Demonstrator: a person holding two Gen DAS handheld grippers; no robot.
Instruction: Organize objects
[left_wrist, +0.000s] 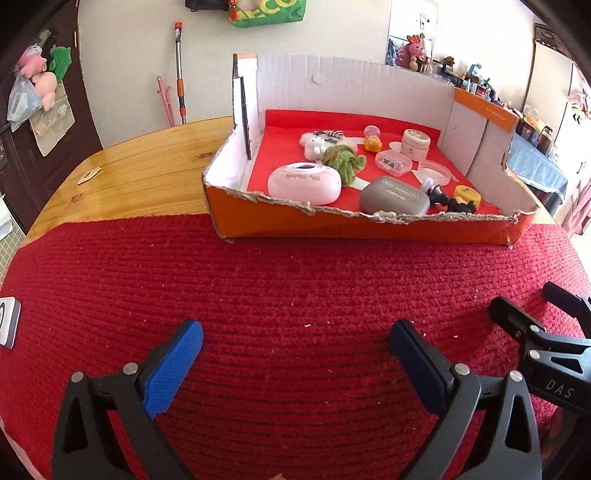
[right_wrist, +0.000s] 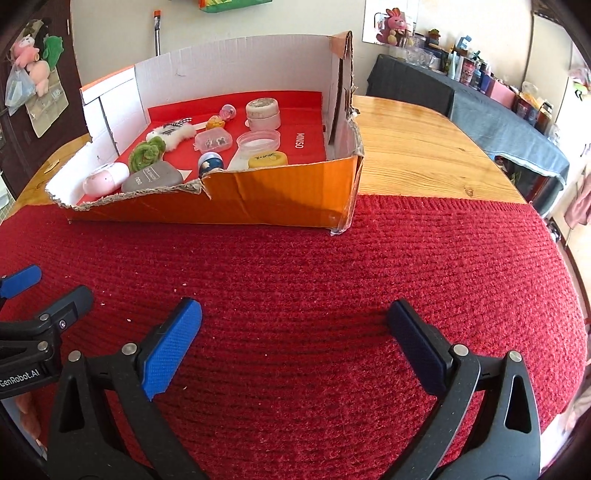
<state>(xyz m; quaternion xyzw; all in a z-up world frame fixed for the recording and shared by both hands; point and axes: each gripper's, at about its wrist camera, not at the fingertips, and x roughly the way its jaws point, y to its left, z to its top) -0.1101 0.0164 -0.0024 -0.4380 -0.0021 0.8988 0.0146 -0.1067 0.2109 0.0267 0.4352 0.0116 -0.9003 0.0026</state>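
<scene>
An orange cardboard box (left_wrist: 354, 226) (right_wrist: 258, 199) with a red lining stands at the far edge of the red knitted cloth (left_wrist: 280, 295) (right_wrist: 332, 280). Inside lie a pink oval case (left_wrist: 303, 183) (right_wrist: 105, 179), a grey eyeshadow case (left_wrist: 393, 195) (right_wrist: 153, 177), a green fuzzy toy (left_wrist: 343, 159) (right_wrist: 146, 153), a white plush (left_wrist: 314, 144) (right_wrist: 173, 134), a round jar (left_wrist: 416, 142) (right_wrist: 263, 110), a clear small box (left_wrist: 393, 162) (right_wrist: 214, 140) and a yellow tin (left_wrist: 466, 194) (right_wrist: 267, 159). My left gripper (left_wrist: 295, 341) and right gripper (right_wrist: 293, 323) hover open over the cloth, well short of the box, holding nothing.
The wooden table (left_wrist: 147, 173) (right_wrist: 413, 147) extends behind and beside the box. A small white device (left_wrist: 7, 321) lies at the cloth's left edge. A cloth-covered side table with bottles (right_wrist: 491, 107) stands at the right. A mop leans on the back wall (left_wrist: 180, 74).
</scene>
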